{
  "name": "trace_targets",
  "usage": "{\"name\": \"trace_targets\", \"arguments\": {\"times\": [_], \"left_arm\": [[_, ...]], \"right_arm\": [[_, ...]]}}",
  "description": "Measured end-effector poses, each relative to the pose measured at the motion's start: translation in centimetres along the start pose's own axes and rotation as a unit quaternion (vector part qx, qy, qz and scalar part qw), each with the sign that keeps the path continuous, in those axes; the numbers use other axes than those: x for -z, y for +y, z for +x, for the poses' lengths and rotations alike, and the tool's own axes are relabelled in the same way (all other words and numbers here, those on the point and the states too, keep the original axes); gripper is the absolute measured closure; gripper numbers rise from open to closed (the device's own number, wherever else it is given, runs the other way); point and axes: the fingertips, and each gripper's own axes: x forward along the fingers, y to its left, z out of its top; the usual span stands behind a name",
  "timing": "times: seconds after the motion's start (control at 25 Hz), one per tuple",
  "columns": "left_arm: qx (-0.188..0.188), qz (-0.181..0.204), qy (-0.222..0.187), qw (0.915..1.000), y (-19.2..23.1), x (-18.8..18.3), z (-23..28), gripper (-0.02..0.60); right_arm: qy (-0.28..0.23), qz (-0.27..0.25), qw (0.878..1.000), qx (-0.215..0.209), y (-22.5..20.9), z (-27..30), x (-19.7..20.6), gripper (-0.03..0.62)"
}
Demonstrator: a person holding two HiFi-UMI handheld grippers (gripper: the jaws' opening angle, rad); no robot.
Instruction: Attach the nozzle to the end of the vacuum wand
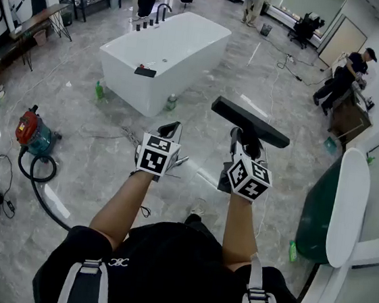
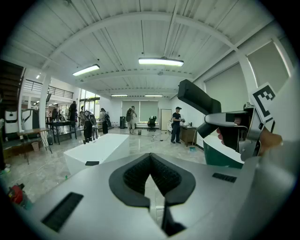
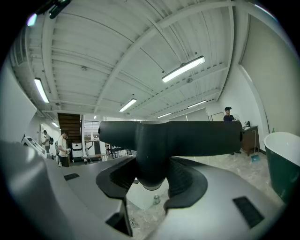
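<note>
The black T-shaped nozzle (image 1: 251, 120) is held up in the air by its neck, with my right gripper (image 1: 245, 143) shut on it. In the right gripper view its wide bar (image 3: 173, 137) lies crosswise above the jaws and the neck sits between the pads (image 3: 185, 180). My left gripper (image 1: 172, 126) hovers just left of it, shut with nothing between its fingers (image 2: 133, 176). From the left gripper view the nozzle (image 2: 197, 99) shows at the upper right. A red and teal vacuum cleaner (image 1: 32, 133) with a black hose (image 1: 37, 174) stands on the floor at the left. I cannot make out the wand.
A white bathtub (image 1: 167, 50) stands ahead on the grey tiled floor. A dark green tub with a white rim (image 1: 346, 206) is close on the right. Small bottles (image 1: 171, 102) and cables lie on the floor. Several people stand at the far walls.
</note>
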Motion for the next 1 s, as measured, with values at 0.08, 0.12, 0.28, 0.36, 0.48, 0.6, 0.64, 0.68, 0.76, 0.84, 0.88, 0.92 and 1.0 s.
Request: {"name": "trace_targets", "arguments": {"times": [0.08,0.12,0.28,0.36,0.48,0.6,0.64,0.68,0.76,0.84,0.88,0.92,1.0], "left_arm": [[-0.002,-0.001,0.0,1.0,0.5,0.0,0.4,0.574],[-0.004,0.0,-0.001,1.0,0.8,-0.1,0.6,0.574],[-0.012,0.005,-0.017,0.9998,1.9,-1.3,1.6,0.574],[-0.015,0.011,-0.012,0.9998,2.0,-1.4,2.5,0.574],[-0.019,0.019,-0.005,0.9996,2.3,-1.8,4.7,0.574],[-0.027,0.022,-0.002,0.9994,3.1,-2.1,8.0,0.574],[-0.029,0.021,0.0,0.9994,3.3,-2.2,9.4,0.574],[-0.031,0.02,0.003,0.9993,3.5,-2.3,11.0,0.574],[-0.034,0.02,0.008,0.9992,3.8,-2.7,14.2,0.574],[-0.038,0.021,0.011,0.999,4.0,-3.5,17.4,0.574],[-0.04,0.021,0.013,0.9989,4.3,-3.9,18.9,0.574],[-0.043,0.019,0.016,0.9988,4.6,-4.2,20.3,0.574],[-0.048,0.014,0.023,0.9985,5.2,-5.0,23.2,0.574]], "right_arm": [[-0.004,0.002,1.0,0.003,-0.2,0.7,-0.1,0.39],[-0.007,0.003,1.0,0.003,-0.3,1.1,-0.2,0.39],[-0.016,0.004,1.0,-0.001,-0.5,2.8,-0.8,0.39],[-0.02,0.006,1.0,-0.005,-1.0,3.9,-1.2,0.39],[-0.024,0.008,1.0,-0.013,-2.0,6.2,-1.7,0.39],[-0.027,0.012,0.999,-0.022,-3.5,9.4,-1.6,0.39],[-0.028,0.014,0.999,-0.024,-4.2,10.7,-1.6,0.39],[-0.028,0.016,0.999,-0.026,-5.0,12.2,-1.6,0.39],[-0.027,0.018,0.999,-0.029,-6.9,15.0,-1.7,0.39],[-0.027,0.015,0.999,-0.03,-8.9,17.9,-2.1,0.39],[-0.026,0.013,0.999,-0.032,-9.7,19.4,-2.3,0.39],[-0.023,0.013,0.999,-0.035,-10.4,20.9,-2.4,0.39],[-0.017,0.016,0.999,-0.043,-11.8,24.1,-2.9,0.39]]}}
